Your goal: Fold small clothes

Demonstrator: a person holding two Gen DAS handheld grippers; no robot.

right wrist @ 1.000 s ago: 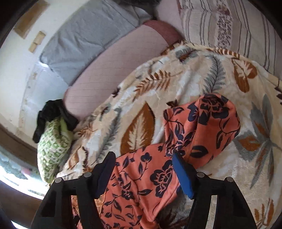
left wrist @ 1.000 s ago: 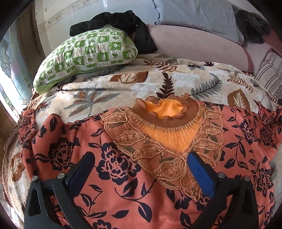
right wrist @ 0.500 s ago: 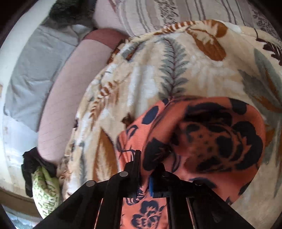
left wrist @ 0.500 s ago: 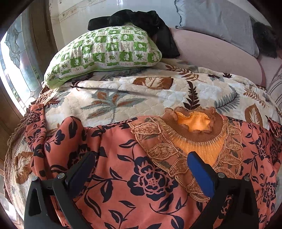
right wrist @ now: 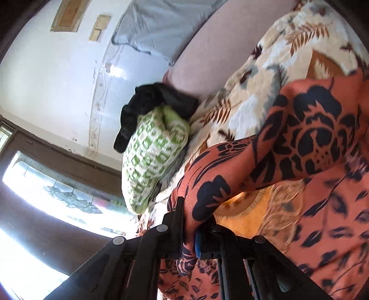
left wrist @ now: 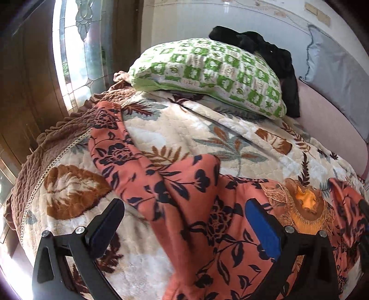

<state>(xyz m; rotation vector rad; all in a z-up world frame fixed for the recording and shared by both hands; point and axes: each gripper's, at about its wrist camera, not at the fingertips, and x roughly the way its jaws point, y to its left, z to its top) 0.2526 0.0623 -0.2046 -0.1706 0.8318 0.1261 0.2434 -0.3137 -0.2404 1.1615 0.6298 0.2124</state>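
A green pillow (left wrist: 207, 76) and black cloth (left wrist: 265, 53) lie beyond the floral top (left wrist: 196, 207). The right gripper (right wrist: 191, 230), earlier spread, now pinches what looks like its sleeve; the left gripper (left wrist: 182, 223) stays spread.

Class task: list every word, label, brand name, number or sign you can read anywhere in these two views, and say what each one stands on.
None: no readable text in either view.
The green and white pillow bears small printed squares, with marks too small and blurred to tell as letters.
The floral garment, the leaf-print blanket and the wall plaques show no writing.
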